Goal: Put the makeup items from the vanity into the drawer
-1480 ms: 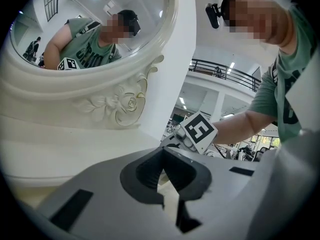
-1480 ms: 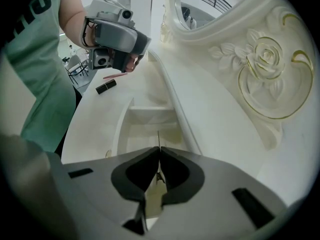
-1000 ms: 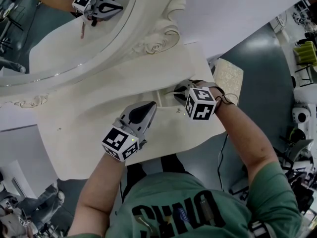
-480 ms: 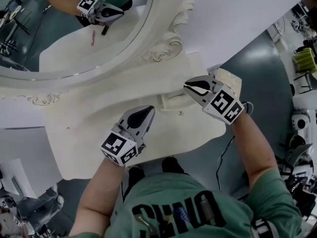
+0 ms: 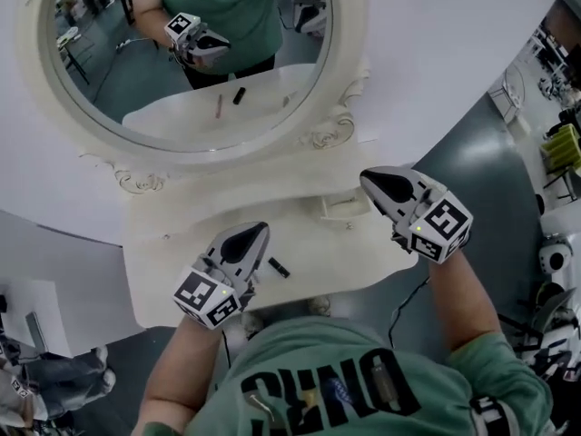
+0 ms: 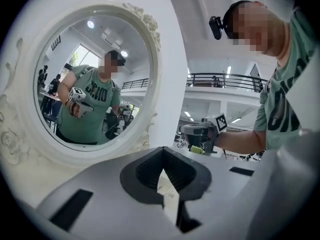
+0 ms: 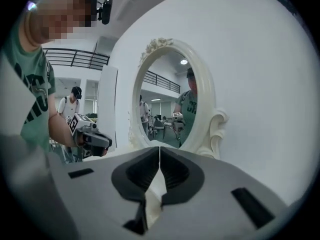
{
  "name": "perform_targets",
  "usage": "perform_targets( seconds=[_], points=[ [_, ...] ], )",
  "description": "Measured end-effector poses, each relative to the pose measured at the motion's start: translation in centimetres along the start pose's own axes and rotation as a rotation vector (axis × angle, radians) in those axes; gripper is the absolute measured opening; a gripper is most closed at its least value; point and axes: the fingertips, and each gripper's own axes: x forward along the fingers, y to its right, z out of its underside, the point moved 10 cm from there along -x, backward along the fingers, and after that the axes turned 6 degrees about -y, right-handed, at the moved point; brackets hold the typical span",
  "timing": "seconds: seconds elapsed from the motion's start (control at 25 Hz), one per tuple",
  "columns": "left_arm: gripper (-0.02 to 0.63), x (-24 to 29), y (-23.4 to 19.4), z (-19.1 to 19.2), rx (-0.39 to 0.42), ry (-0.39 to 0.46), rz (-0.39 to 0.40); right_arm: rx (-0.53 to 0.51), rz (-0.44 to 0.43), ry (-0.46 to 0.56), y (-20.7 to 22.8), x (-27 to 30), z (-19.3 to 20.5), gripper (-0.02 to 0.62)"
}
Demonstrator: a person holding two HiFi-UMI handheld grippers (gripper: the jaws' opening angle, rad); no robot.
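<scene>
The grey plastic right gripper (image 7: 159, 151), whose jaws have just been closing, seemingly on nothing, is facing an ornate white oval mirror (image 7: 170, 101).

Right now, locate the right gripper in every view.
Head view: right gripper right of centre, over the vanity's right end.
Left gripper view: right gripper right of centre.
Right gripper view: right gripper bottom centre; jaws have just been closing, nothing between.
Shared landmark: oval mirror.
</scene>
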Motion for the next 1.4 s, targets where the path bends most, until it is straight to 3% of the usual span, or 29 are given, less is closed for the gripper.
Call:
perform_targets(
  seconds=[0.28, 0.64, 1.0, 1.4],
  points=[
    [0.009, -9.1, 0.9, -2.5, 0.057, 0.062, -0.099, 0.001, -0.088, 0.063, -7.8, 1.5, -2.1, 0.012],
    [0.008, -16.6, 1.8, -1.0, -0.012, 0.107, -0.213, 0.093, -0.17, 0.097, -13.9, 3.2, -1.4, 0.012],
    [0.008, -18.7, 2.4, 0.0, -0.046, 0.128, -0.248, 0.137, -0.211, 0.096, -15.6, 3.9, -0.1, 0.012],
    [0.008, -18.1, 2.8, 0.5, -0.057, 0.132, -0.234, 0.143, -0.209, 0.106, -15.4, 3.5, 0.0, 0.011]
  ],
)
